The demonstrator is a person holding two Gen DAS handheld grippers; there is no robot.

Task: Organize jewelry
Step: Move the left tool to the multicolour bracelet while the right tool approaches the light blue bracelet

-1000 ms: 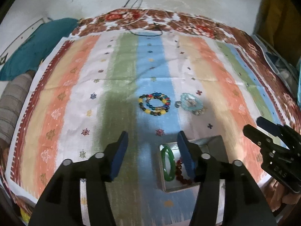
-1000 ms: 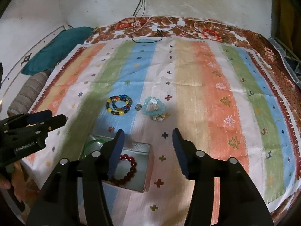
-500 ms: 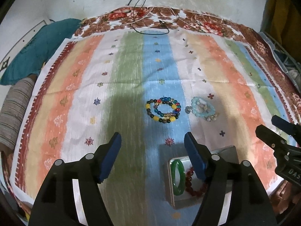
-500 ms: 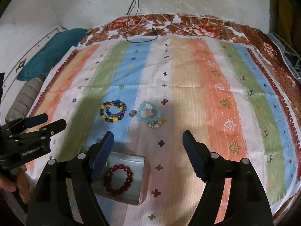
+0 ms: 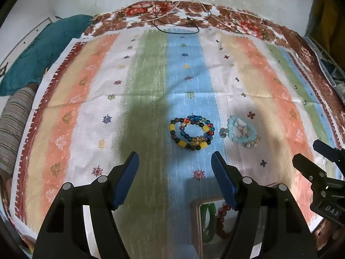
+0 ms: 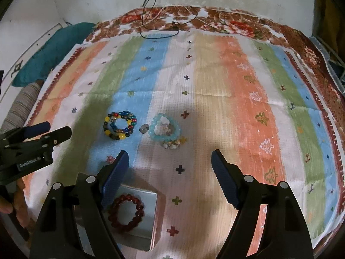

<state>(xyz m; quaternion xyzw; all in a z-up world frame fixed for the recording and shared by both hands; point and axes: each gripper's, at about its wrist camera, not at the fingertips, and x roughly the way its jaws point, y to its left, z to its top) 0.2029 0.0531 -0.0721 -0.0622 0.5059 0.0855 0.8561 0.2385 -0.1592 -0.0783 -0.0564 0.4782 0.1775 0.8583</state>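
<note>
With a red bracelet [image 6: 126, 212] and green bangle [image 5: 208, 220] in the tin [image 6: 156, 213], both grippers [image 5: 174, 166] [image 6: 169, 165] hung empty, jaws wide, and the next pick likely required closing on the multicolour bracelet [image 5: 192, 132] on the cloth [image 6: 215, 82].

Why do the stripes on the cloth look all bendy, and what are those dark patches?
Left wrist view: the fisheye lens bows the striped cloth; a dark shadow falls beside the colourful bead bracelet. Right wrist view: same bending, shadow near the light blue bracelet, slight blur at the edges.
</note>
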